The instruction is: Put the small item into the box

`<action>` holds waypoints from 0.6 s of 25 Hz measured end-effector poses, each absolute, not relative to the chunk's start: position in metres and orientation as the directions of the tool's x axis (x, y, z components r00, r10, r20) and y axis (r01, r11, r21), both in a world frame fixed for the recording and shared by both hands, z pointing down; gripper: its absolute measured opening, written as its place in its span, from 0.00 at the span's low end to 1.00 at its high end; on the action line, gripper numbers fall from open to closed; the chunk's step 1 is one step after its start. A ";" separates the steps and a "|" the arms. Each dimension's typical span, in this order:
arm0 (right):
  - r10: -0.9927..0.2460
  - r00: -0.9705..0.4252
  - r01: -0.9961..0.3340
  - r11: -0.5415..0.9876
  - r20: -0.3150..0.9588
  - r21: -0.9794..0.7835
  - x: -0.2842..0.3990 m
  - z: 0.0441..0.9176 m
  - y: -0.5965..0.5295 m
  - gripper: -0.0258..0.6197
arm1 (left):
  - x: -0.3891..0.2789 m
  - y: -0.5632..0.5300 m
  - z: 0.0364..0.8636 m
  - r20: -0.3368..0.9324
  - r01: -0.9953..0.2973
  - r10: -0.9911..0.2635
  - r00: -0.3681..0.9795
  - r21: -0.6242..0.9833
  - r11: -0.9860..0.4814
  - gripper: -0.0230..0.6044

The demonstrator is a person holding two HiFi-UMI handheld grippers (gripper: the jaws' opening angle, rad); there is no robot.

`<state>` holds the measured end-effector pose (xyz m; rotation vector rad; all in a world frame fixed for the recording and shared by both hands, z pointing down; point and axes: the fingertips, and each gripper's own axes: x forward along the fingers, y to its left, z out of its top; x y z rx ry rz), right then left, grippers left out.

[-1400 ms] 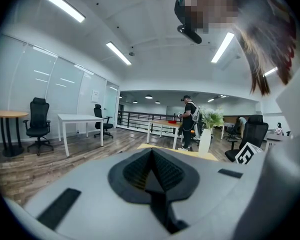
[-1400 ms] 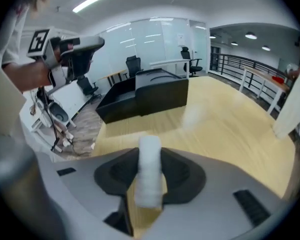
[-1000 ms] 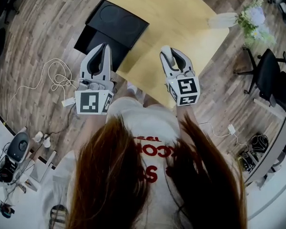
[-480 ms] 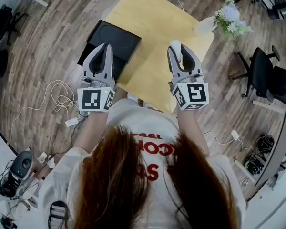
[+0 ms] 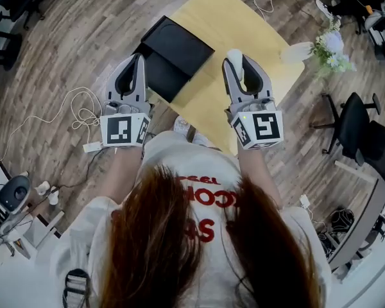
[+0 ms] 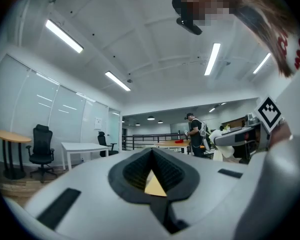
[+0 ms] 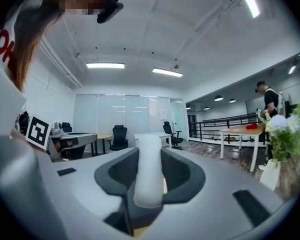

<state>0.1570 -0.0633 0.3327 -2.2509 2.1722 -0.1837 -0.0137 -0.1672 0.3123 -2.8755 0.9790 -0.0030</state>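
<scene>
White and rounded, the small item (image 7: 149, 181) sits pinched between the jaws of your right gripper (image 5: 239, 63). The dark pads press it from both sides. Its long axis runs along the jaws, with the blunt far end showing just past the tips. Your left gripper (image 6: 152, 153) carries nothing: its jaws are pressed together at the tips, leaving only a diamond-shaped gap through which the yellow desk (image 5: 244, 24) shows. Both grippers point level, side by side, over the near edge of the desk.

The coming move turns on one relation. The black box (image 5: 179, 47) lies ahead and to the left of the loaded jaws, on the desk's left corner. It sits between your two grippers and closer to the left one's tips than to the right's. So the item has to travel forward and across toward your left, then tip nose-down over the box, judging by how it is held now.

From the head view the box reads as a flat dark face with a second dark panel along its near side. I cannot tell whether it stands open, or what, if anything, is inside. Your empty left gripper is the nearer one if the box needs steadying.

A white vase with flowers (image 5: 301, 50) stands at the desk's right corner, well apart from that path.
</scene>
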 end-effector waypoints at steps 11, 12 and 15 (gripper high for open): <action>-0.966 -0.248 -0.967 0.242 0.067 -0.083 0.075 0.333 -0.119 0.24 | -0.111 -0.175 0.307 -0.039 -0.791 -0.792 0.609 -0.108 -0.603 0.05; -0.962 -0.264 -0.963 0.258 0.075 -0.083 0.070 0.335 -0.122 0.24 | -0.117 -0.175 0.308 -0.037 -0.801 -0.802 0.596 -0.103 -0.590 0.05; -0.946 -0.305 -0.951 0.297 0.111 -0.084 0.057 0.346 -0.128 0.24 | -0.133 -0.174 0.315 -0.022 -0.825 -0.827 0.562 -0.089 -0.558 0.05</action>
